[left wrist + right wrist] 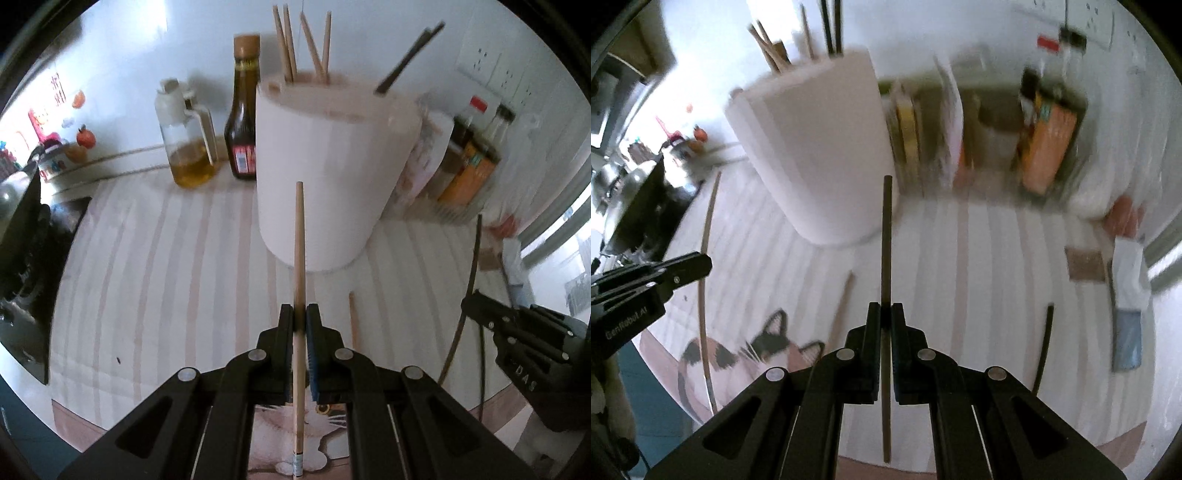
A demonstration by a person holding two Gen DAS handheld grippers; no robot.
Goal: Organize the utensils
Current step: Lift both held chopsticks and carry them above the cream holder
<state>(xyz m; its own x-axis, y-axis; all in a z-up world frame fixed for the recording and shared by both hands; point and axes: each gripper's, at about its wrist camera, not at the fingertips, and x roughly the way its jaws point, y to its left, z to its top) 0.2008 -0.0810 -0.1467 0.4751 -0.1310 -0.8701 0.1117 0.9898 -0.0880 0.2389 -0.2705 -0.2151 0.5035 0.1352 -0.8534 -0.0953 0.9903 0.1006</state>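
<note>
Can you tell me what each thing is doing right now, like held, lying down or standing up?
Left gripper: shut on light chopstick.
Right gripper: shut on dark chopstick.
White holder: upright, chopsticks inside.
Loose light chopstick: lying on the mat.
Loose dark chopstick: lying on the mat.
Oil jug: upright, part full.

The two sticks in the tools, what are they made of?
The pale stick in the left tool looks like bare wood or bamboo: tan and matte. The dark stick in the right tool is blackish and dull; whether plastic or stained wood, I cannot tell.

left tool [650, 291] body: "GenRobot.AI" | right tool [524, 343] body: "DAS" | bottle labels: unreadable
</note>
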